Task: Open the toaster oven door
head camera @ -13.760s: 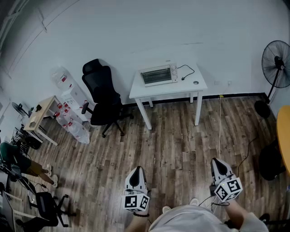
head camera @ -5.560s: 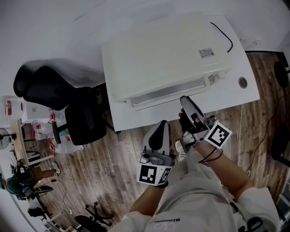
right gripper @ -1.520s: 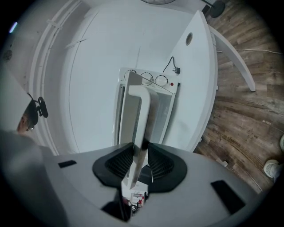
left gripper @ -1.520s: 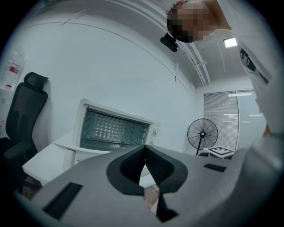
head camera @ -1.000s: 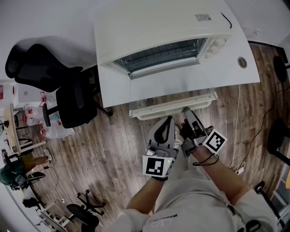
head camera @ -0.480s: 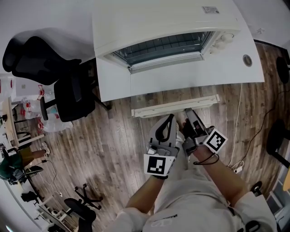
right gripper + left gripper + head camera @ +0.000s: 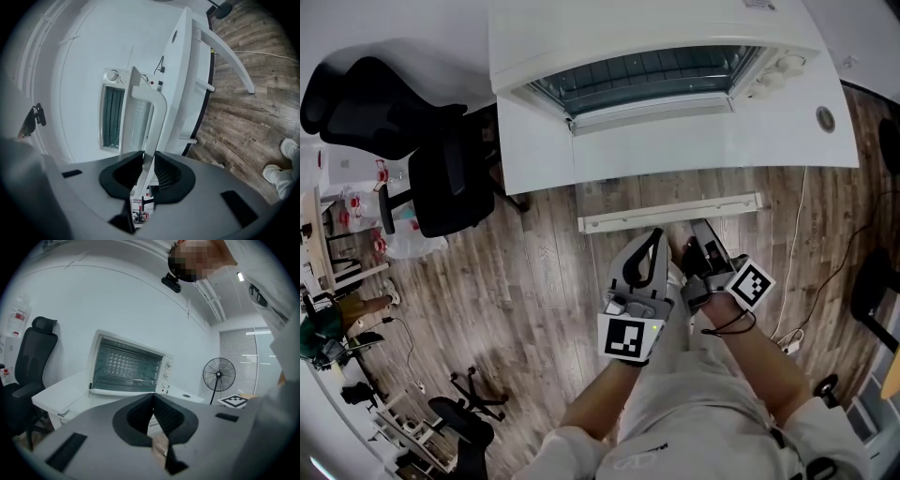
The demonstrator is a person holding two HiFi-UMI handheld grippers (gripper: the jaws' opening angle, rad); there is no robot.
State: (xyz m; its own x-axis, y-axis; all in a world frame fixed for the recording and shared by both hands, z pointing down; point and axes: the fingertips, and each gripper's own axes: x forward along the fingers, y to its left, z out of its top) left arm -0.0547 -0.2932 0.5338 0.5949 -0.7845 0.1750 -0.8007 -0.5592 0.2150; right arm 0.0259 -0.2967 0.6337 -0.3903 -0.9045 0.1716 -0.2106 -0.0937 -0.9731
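Right gripper [image 7: 149,157], fingers just closing, clamps the oven door handle [image 7: 157,112]; left gripper [image 7: 153,399] fingers together; top label [image 7: 761,4] unreadable.

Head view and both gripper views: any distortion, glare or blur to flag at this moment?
Head view: wide-angle bend, the table edge bows; light is even and detail sharp. Left gripper view: fisheye with dark corners, toaster oven sharp, blinds bright at the right. Right gripper view: fisheye, dark corners, scene turned sideways; the white door handle has little contrast against the white behind it.
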